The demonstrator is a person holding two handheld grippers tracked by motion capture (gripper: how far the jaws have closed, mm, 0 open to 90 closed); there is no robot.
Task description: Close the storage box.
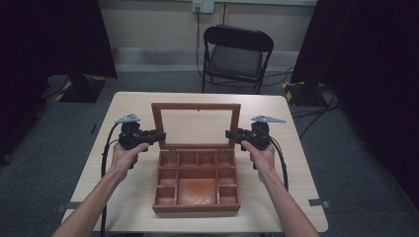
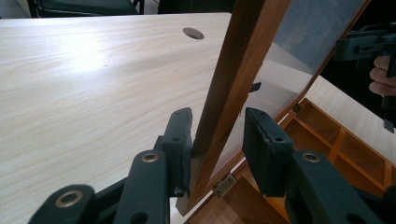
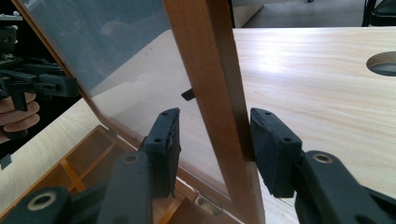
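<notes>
Table [image 1: 296,197]: wooden compartment box [image 1: 196,185] set at centre. Glass lid [image 1: 196,126]: stood upright at the box's far edge, long axis crosswise. Left gripper [image 1: 159,136], right gripper [image 1: 230,134]: side rails straddled, each equally near; one pad touching, the other apart, so no clamp is made.

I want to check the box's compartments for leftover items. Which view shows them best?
The high view: it looks straight down into the wooden box, so all its compartments are visible. Both gripper views catch just a few compartments past the raised lid.
</notes>
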